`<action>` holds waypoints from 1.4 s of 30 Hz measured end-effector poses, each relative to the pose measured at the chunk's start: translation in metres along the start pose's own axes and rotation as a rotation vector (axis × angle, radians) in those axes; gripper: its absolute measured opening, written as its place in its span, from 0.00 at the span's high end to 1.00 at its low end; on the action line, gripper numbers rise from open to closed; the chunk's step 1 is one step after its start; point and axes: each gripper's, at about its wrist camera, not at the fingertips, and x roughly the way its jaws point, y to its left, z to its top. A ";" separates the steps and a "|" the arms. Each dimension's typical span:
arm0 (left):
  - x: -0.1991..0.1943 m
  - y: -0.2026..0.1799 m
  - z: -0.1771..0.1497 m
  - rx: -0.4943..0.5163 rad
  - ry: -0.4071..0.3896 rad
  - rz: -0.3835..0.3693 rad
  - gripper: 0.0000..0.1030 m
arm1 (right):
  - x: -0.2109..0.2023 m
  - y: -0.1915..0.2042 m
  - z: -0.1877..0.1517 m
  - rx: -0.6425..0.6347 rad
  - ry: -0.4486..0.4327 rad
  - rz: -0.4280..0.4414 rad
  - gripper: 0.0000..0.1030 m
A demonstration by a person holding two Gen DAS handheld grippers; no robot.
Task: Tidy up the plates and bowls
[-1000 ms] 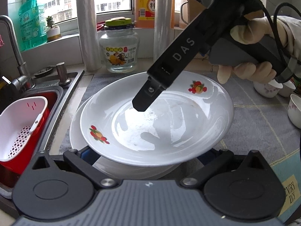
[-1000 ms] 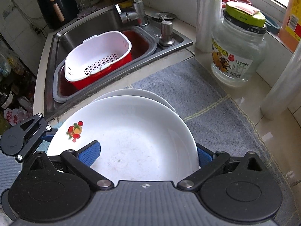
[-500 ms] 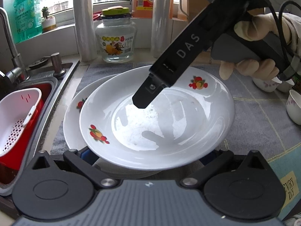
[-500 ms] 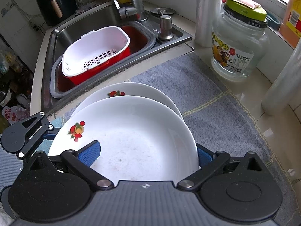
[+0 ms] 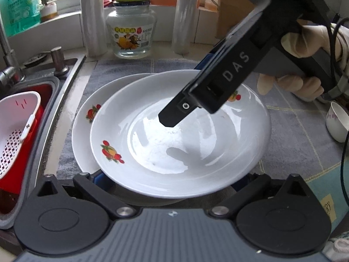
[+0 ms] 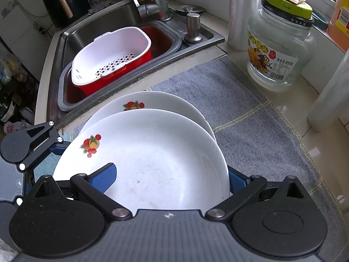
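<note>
Far left: sink (image 5: 67,80) with white colander (image 5: 15,126) sitting in a red basin (image 5: 47,91), not part of the job, just a hazard near the edge. Next over, lower plate (image 5: 87,113) lies flat on the grey mat (image 5: 122,67), just beside the sink rim; I read it as the stack base. Top plate (image 5: 185,152) hangs over it, offset to the right and a bit tilted, so prob not seated yet. L gripper (image 5: 169,181) is at the near rim from below; its tips are hidden under the plate, so can't tell if it's pinching or only propping, my guess is support vs tilt. R gripper (image 6: 170,180) has the grip: one blue pad (image 6: 103,179) lies on the inner face, the other finger goes behind the rim, i.e. clamped on top plate's far-right edge. That edge hold keeps the underside free for nesting. Gloved hand (image 5: 305,43) drives it from the right. Far right: small bowl (image 5: 337,122) on the mat, well apart, untouched. Next, IMO: shift left, centre over lower plate, lower, release. Risk: glazed rim slipping, or clinking the plate underneath.
</note>
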 end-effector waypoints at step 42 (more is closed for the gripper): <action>0.004 0.025 0.031 -0.022 0.150 -0.139 0.01 | -0.013 -0.007 -0.025 0.069 -0.084 0.079 0.00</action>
